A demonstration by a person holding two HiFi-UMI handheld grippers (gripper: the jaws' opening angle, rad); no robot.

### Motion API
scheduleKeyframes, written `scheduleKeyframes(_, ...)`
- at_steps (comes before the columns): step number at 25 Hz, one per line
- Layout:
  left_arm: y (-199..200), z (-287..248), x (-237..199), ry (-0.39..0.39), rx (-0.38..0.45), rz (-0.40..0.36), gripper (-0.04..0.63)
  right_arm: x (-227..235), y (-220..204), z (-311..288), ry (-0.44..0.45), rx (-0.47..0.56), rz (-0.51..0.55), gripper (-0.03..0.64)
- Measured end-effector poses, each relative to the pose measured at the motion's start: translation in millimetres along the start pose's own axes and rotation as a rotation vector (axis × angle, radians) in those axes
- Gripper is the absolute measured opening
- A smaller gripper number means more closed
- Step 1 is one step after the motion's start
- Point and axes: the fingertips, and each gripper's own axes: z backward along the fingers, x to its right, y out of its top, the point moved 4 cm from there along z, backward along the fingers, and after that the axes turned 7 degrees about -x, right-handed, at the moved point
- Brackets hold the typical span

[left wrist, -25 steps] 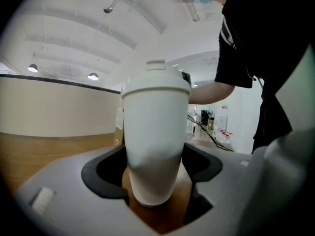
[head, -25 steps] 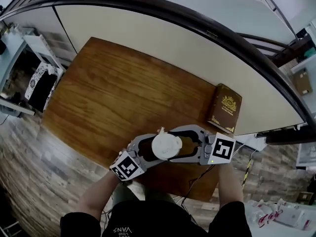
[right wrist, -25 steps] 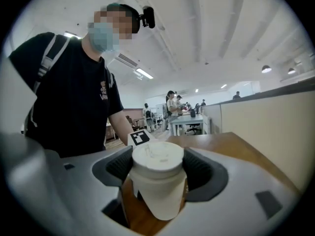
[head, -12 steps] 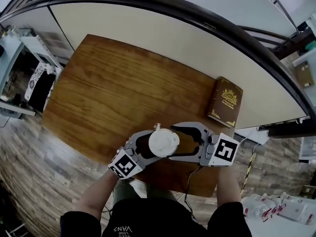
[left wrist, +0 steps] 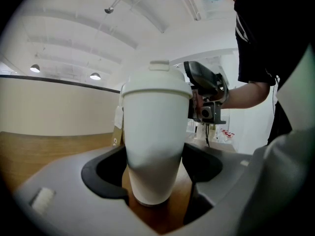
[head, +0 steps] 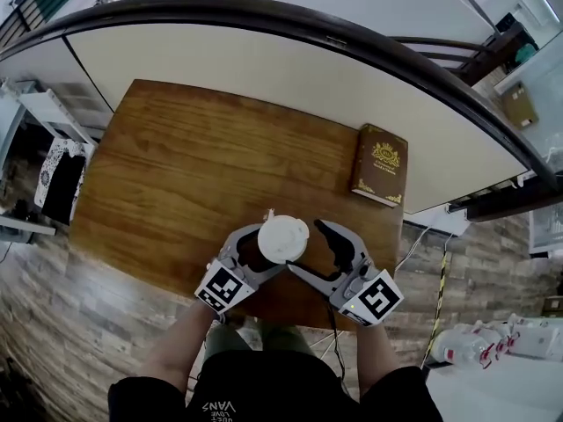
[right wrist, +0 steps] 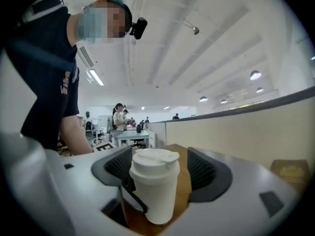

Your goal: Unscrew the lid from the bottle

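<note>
In the head view, a rectangular table [head: 202,165] of brown, streaky wood grain stood against a smooth off-white partition [head: 264,69] capped by a dark curved rail. A white bottle [head: 283,240] stood upright near the table's near edge. From above it showed mostly as its round, matte lid [head: 287,232], which was seated on top. The left gripper [head: 257,255], grey plastic with a black-and-white marker cube, reached in from the near left, and its curved jaws wrapped the bottle's body. The right gripper [head: 318,255] lay just right of the bottle with its jaws spread wide and clear of it. A brown hardback book [head: 379,165] with gold ornament lay flat at the far right of the table, well apart from the bottle.

In the left gripper view, the bottle rose tall and smooth and tapered toward its base. It sat between the two black, scooped pads [left wrist: 106,173], which pressed against its lower sides. Its base rested on the wood. The lid's rounded rim bulged slightly wider than the body and had a small raised tab on top. The right gripper showed just beyond it on the right.

In the right gripper view, the ribbed black pads [right wrist: 206,173] stood far apart, and neither touched the bottle, which stood ahead on the line between them. The lid's top was flat with a shallow moulded ridge. One dark jaw of the left gripper curved round the bottle's lower left side.
</note>
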Motion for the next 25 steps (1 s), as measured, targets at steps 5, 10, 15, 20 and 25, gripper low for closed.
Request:
scheduleKeyframes(5, -1, 0, 0, 0.006, -0.003, 0.005, 0.354, -17, -4, -2, -0.151, -0.010, 0.007, 0.318)
scheduleKeyframes(10, -1, 0, 1, 0.017, -0.018, 0.014, 0.353, -22, -6, -9, -0.265, -0.021, -0.034, 0.328)
scheduleKeyframes(15, -2, -1, 2, 0.039, -0.021, 0.023, 0.353, -27, -6, -19, -0.282, -0.043, -0.019, 0.350)
scheduleKeyframes(20, -2, 0, 3, 0.049, -0.017, 0.023, 0.353, -23, -9, -28, -0.306, -0.072, -0.020, 0.350)
scheduleKeyframes(25, -1, -1, 2, 0.052, -0.015, 0.019, 0.353, -20, -8, -33, -0.267, -0.071, -0.006, 0.351)
